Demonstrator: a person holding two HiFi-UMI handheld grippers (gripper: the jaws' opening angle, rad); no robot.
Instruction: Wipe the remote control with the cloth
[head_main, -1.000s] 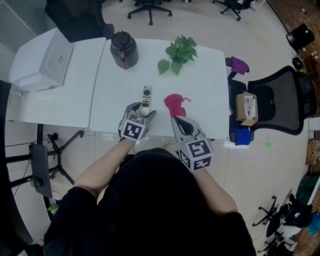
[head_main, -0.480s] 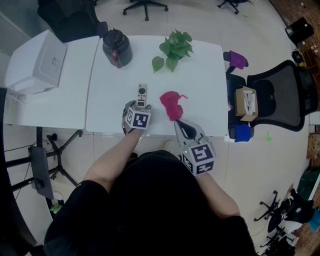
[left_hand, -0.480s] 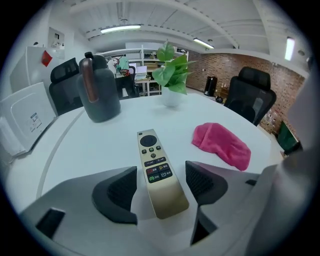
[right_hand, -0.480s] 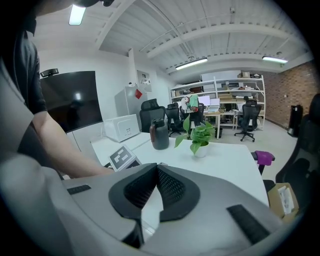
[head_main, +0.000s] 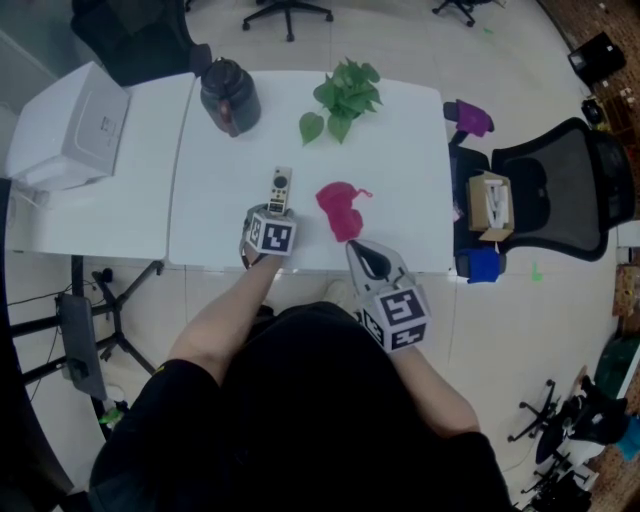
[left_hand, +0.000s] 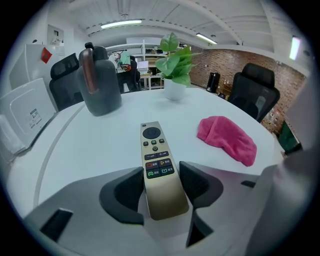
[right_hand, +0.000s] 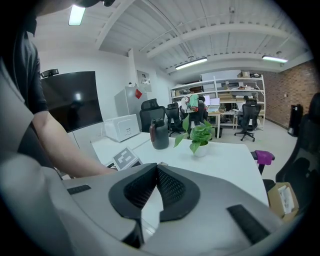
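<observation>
A gold remote control (head_main: 281, 188) lies on the white table (head_main: 400, 150), buttons up. My left gripper (head_main: 276, 214) points steeply down over its near end. In the left gripper view the remote control (left_hand: 156, 160) runs between the two dark pads (left_hand: 125, 192), which have just been closing and now touch both of its long sides. The pink cloth (head_main: 340, 208) lies crumpled just right of the remote, and it also shows in the left gripper view (left_hand: 227, 139). My right gripper (head_main: 354, 245) hovers at the table's near edge below the cloth, shut (right_hand: 156, 172) and holding nothing.
A black jug (head_main: 228, 95) and a potted plant (head_main: 342, 97) stand at the table's far side. A white box-like machine (head_main: 68, 130) sits on the left table. Right of the table are an office chair (head_main: 560, 200), a cardboard box (head_main: 493, 215) and a purple object (head_main: 473, 118).
My left gripper has dropped toward the table, and its jaws now straddle the remote's near end. The right gripper has stayed near the table's edge.
</observation>
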